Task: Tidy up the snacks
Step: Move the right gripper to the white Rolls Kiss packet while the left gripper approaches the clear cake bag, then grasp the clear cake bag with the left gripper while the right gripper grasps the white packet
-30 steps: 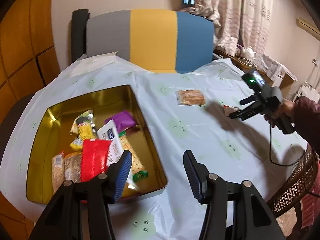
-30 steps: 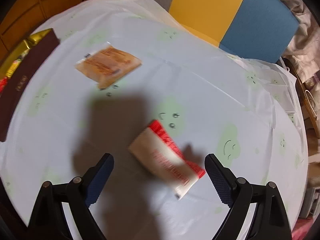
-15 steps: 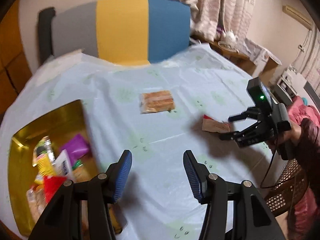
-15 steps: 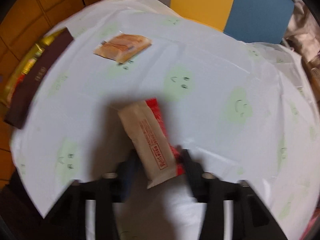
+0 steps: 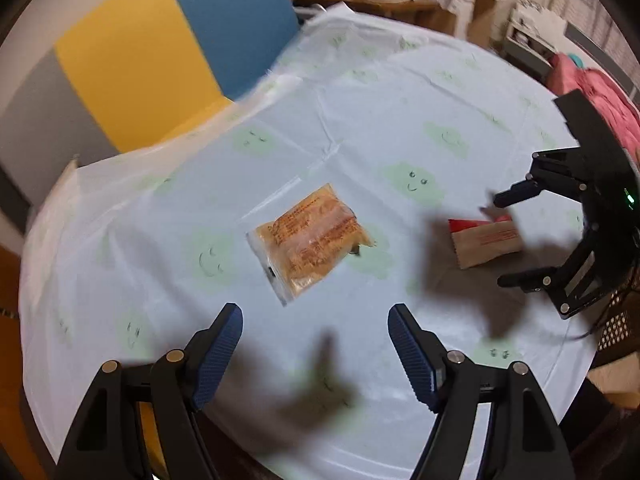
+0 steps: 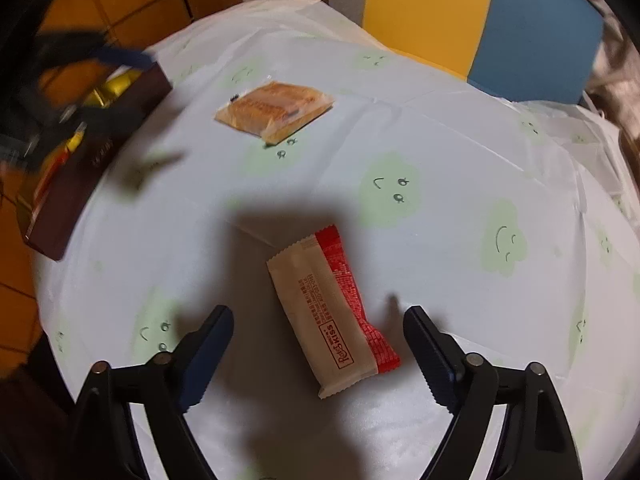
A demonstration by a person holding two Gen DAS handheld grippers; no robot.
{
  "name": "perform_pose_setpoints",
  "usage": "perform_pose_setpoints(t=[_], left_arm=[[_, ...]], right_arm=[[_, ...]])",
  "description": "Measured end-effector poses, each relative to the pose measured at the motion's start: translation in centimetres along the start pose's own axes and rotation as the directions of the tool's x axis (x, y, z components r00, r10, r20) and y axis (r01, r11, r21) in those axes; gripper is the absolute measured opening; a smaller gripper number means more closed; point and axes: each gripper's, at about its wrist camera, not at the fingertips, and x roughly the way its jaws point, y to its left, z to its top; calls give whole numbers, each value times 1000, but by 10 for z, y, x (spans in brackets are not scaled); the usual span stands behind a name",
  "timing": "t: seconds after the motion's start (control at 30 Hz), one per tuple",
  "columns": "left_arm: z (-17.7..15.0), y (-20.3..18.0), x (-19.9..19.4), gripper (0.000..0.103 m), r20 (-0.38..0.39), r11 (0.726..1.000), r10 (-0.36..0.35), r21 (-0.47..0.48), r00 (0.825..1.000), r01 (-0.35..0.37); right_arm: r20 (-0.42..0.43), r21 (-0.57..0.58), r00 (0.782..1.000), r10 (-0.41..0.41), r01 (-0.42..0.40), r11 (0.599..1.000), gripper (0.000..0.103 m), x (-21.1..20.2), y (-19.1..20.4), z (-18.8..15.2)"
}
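Cream-and-red wrapper [image 6: 334,314] — lying flat.

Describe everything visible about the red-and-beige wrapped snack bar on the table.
The red-and-beige wrapped snack bar is an oblong sealed packet with crimped, serrated ends, a beige face with red print and a boxed logo, and a red strip along one long edge. It lies flat and slanted on the pale blue plastic tablecloth with green smiley faces, in shadow, between the open jaws of the right hand-held gripper, whose pads do not touch it.

Bare tablecloth [image 5: 400,92] lies open all around the orange cracker packet [image 5: 310,238]. At three o'clock the red-and-cream bar [image 5: 486,240] and right gripper [image 5: 502,240] block passage; the snack tin [image 6: 96,156] stands at nine o'clock.
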Motion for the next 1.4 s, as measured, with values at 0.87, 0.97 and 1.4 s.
perform_pose_setpoints(t=[0.87,0.97,1.4], left_arm=[[54,2,90,74,-164,949,-155,250,974,193],[44,0,83,68,-146,977,-128,153,981,150],[-50,-40,34,65,-99,946,8,-321,995,-39]], right_arm=[[-59,-25,998,2,-4,1000,70,13,-3,8],[-58,-20,998,11,-12,1000,73,11,-6,10],[-43,-8,999,8,-9,1000,69,11,-13,11]])
